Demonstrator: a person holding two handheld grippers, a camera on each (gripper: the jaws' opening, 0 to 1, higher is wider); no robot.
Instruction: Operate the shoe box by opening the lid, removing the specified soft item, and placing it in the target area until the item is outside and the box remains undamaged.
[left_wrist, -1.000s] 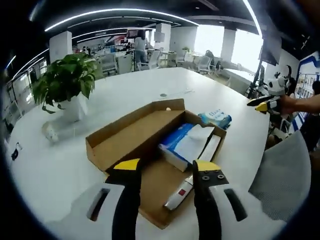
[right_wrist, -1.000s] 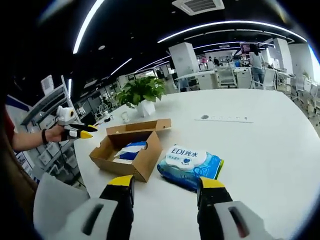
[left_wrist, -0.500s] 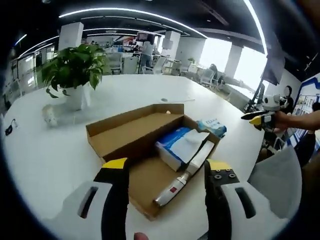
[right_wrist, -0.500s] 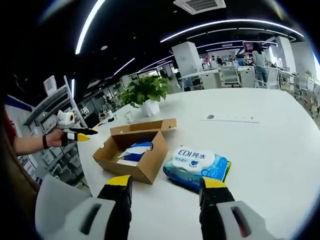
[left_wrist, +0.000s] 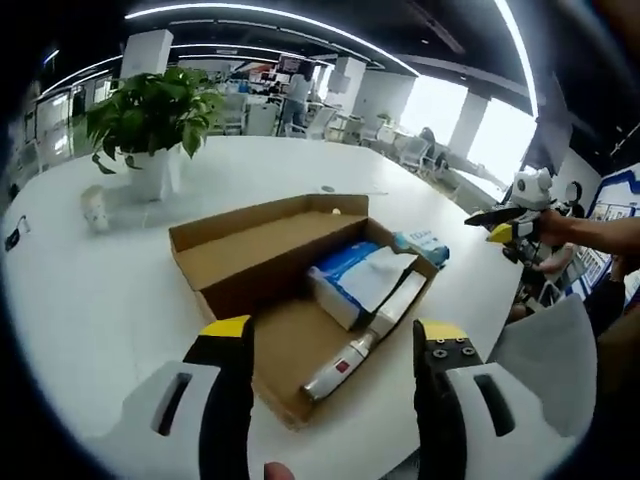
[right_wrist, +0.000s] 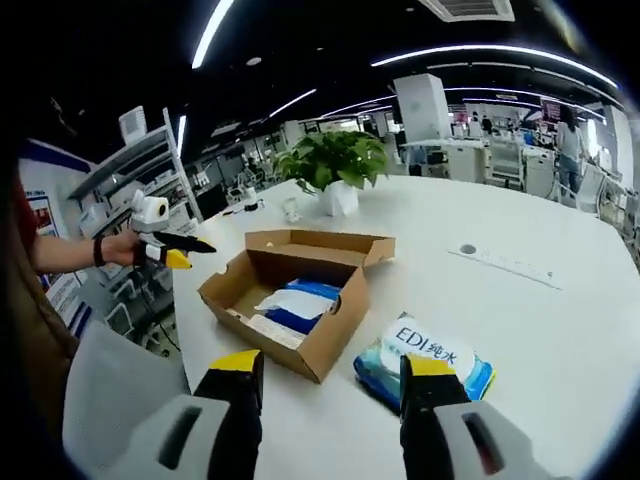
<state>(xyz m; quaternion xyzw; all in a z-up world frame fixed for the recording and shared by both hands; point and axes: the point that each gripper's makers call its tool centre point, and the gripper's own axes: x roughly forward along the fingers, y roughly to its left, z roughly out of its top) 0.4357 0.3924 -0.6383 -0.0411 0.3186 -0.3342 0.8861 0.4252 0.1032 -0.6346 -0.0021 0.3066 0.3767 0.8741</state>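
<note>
Shoe box (left_wrist: 290, 290) stood open on the white table (left_wrist: 90, 300), just ahead of the left gripper (left_wrist: 327, 335), jaws apart and empty. Wet-wipes pack (right_wrist: 425, 358) lay outside, touching the box's side, directly before the right gripper (right_wrist: 330, 368), also spread and empty.

Black fingers (left_wrist: 228, 400) with yellow tips, white housings.

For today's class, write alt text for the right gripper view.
An open cardboard shoe box sits on a white table, holding a blue-and-white pack. A wipes packet lies beside it, beyond the open right gripper.
</note>
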